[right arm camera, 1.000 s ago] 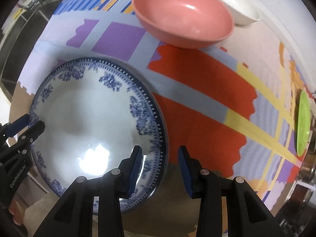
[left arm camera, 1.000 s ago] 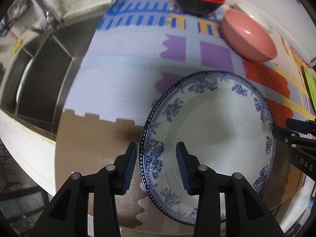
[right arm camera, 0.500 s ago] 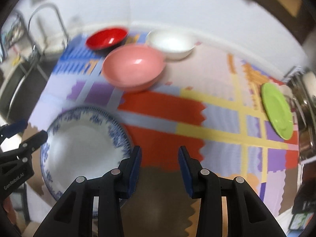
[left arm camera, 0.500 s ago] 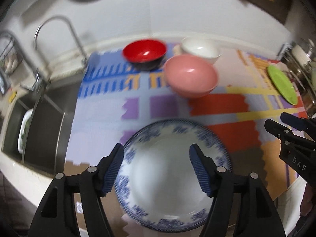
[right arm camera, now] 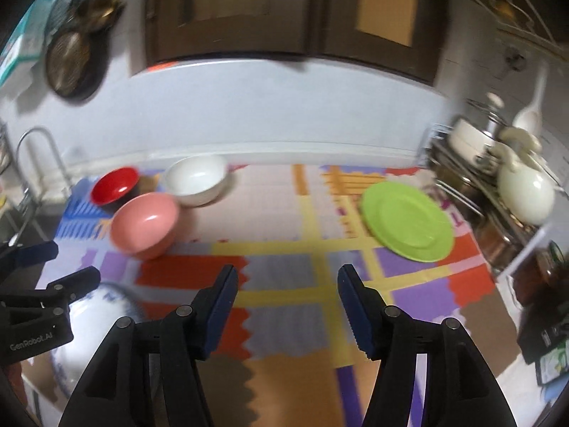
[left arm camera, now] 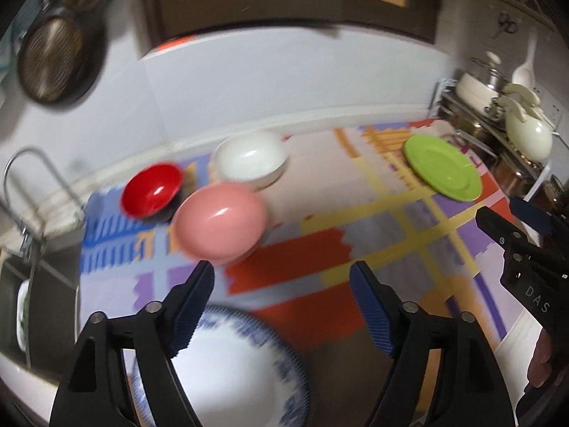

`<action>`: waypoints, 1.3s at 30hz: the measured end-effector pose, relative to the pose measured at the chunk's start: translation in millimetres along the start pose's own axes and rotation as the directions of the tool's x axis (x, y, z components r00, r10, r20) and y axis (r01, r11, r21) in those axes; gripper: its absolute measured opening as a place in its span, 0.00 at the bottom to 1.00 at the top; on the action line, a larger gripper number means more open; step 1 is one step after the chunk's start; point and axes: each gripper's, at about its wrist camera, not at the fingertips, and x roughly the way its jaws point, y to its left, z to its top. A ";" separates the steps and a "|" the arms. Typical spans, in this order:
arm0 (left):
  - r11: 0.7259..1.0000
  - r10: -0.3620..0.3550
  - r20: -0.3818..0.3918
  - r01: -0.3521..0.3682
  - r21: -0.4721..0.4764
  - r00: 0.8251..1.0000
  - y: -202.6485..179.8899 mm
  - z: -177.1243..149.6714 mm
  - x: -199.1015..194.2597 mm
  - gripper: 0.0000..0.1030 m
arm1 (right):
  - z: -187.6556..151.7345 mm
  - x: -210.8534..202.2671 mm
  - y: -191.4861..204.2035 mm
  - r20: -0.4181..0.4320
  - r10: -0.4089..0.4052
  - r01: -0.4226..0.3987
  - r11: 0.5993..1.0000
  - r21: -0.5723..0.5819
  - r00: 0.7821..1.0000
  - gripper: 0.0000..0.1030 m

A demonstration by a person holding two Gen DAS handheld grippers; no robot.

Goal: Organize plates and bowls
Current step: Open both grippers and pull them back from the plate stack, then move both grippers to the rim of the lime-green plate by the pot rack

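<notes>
While both of our grippers hang above the counter, we count what lies on its patterned mat [right arm camera: 284, 206]:

Bowls: three, grouped at the far left corner of the mat. We see one red bowl [left arm camera: 152, 190] nearest the sink side, one white bowl [left arm camera: 249, 160] by the back edge, and one pink bowl [left arm camera: 220, 221] in front of those two, just beside both.

Plates: two. We have one blue-and-white plate [left arm camera: 234, 366] at the near left edge of the mat, below the left gripper, and one green plate [right arm camera: 407, 221] at the far right corner, well apart from everything else.

Left gripper [left arm camera: 281, 306]: one pair of fingers, released. We have just been opening its jaws; they stand wide with nothing between them, clear of the blue-and-white plate.

Right gripper [right arm camera: 286, 306]: one pair of fingers, released. We have just been opening these too; only the mat shows in the gap.

Sink [left arm camera: 42, 284]: one, off the left edge of the counter, with one faucet [left arm camera: 32, 178] behind it.

Rack [right arm camera: 476, 192]: one, past the right edge, loaded with pale cookware that is too blurred for us to count.
</notes>
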 end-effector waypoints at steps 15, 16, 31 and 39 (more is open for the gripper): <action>0.991 -0.087 0.099 0.076 0.111 0.991 -112.7 73.4 34.9 0.88 | 10.9 25.9 -135.1 -0.006 -0.165 0.163 0.967 0.196 0.986 0.64; 0.991 -0.083 0.103 0.071 0.117 0.991 -119.4 76.9 39.5 0.88 | 12.5 31.2 -144.7 -0.012 -0.176 0.175 0.962 0.209 0.984 0.64; 0.982 -0.076 0.102 0.057 0.178 0.992 -187.9 120.9 127.7 0.88 | 22.1 102.7 -232.6 0.014 -0.207 0.192 0.929 0.317 0.978 0.64; 0.976 -0.081 0.106 0.057 0.210 0.991 -208.1 135.4 176.1 0.87 | 22.7 144.8 -256.9 -0.020 -0.236 0.227 0.906 0.358 0.972 0.64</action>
